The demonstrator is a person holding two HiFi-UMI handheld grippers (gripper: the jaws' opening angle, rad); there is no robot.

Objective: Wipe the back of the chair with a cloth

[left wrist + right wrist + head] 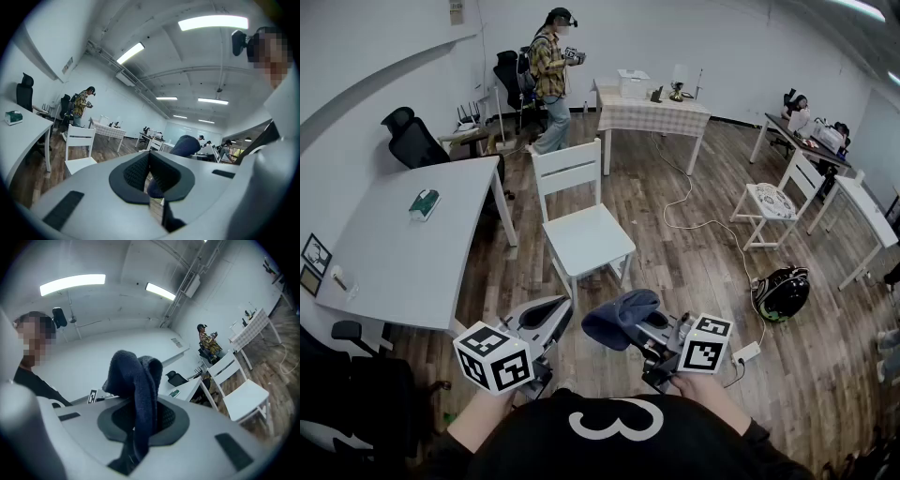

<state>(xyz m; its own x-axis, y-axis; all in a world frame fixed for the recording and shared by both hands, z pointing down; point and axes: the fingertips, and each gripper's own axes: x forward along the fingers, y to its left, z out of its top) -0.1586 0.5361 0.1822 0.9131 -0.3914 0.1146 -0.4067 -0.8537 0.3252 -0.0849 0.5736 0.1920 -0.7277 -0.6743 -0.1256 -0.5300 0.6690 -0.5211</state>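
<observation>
Plainly bunched up: cloth in the right gripper, chair apart from it

Well short of the chair, the right gripper (649, 330) is clenched on a dark blue cloth (619, 317). The cloth is thick and fuzzy, folded over itself into a rounded hump that rises above the jaws, with a tail hanging below them. The left gripper (546, 319) sits just beside it, its jaws a narrow slit apart with nothing between them. Both are held low and close to the person's chest. The white wooden chair (581, 234) stands on the plank floor (694, 281), near the right edge of the white desk (403, 253), its slatted back on the far side and its seat bare
</observation>
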